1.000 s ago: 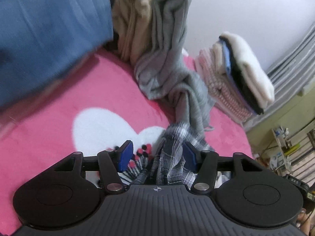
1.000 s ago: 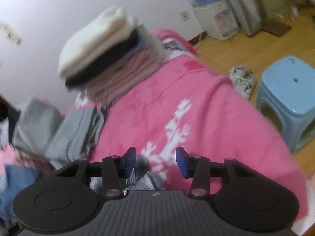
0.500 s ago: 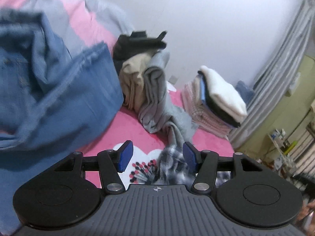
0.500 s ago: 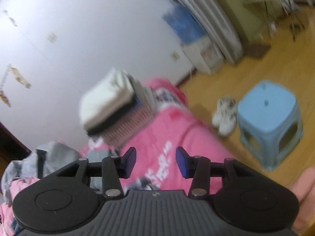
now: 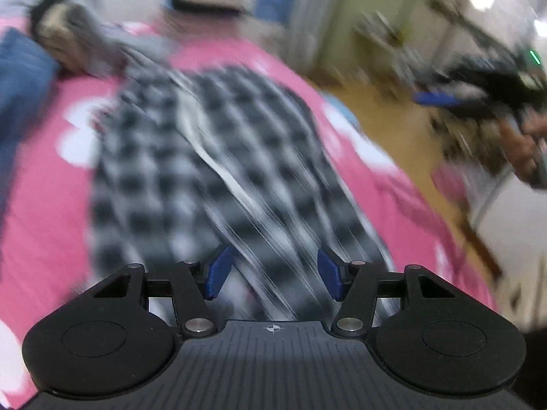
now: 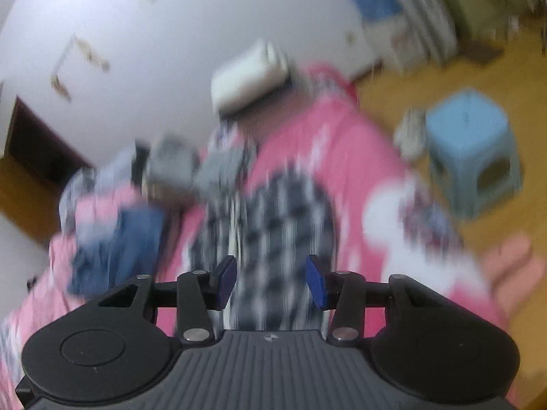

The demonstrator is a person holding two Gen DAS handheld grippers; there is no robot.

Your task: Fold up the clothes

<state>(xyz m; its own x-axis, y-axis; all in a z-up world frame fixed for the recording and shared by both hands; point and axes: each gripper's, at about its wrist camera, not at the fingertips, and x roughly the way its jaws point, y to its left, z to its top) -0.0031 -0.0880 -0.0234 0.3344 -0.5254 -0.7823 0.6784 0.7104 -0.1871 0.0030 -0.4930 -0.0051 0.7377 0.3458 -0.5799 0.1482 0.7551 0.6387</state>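
The plaid shirt (image 5: pixel 218 157) lies spread on the pink blanket (image 5: pixel 41 205), running from the near edge toward the far end. It looks laid out flat so it can be folded; a pale band runs along its length, perhaps the button placket, though blur hides the detail.

The left gripper (image 5: pixel 271 275) is over the shirt's near end with its blue pads apart. Plaid cloth shows in the gap, but the pads do not seem to press it, so I read this gripper as open and holding nothing. The right gripper (image 6: pixel 270 282) is likewise over the near end, pads apart, the plaid visible between them and below. It too seems open, not gripping; blur makes this less than certain.

Both views are smeared, so finer contact cannot be told.

Unfolded clothes (image 6: pixel 177 167), grey and beige, sit heaped at the far left of the bed, with jeans (image 6: pixel 119 239) nearer on the left. A folded stack (image 6: pixel 249 75) stands at the far end by the wall, probably kept there so finished pieces stay clear of the work area. A blue stool (image 6: pixel 471 150) stands on the floor to the right.

Judging by the layout, the shirt is ready for its first fold.
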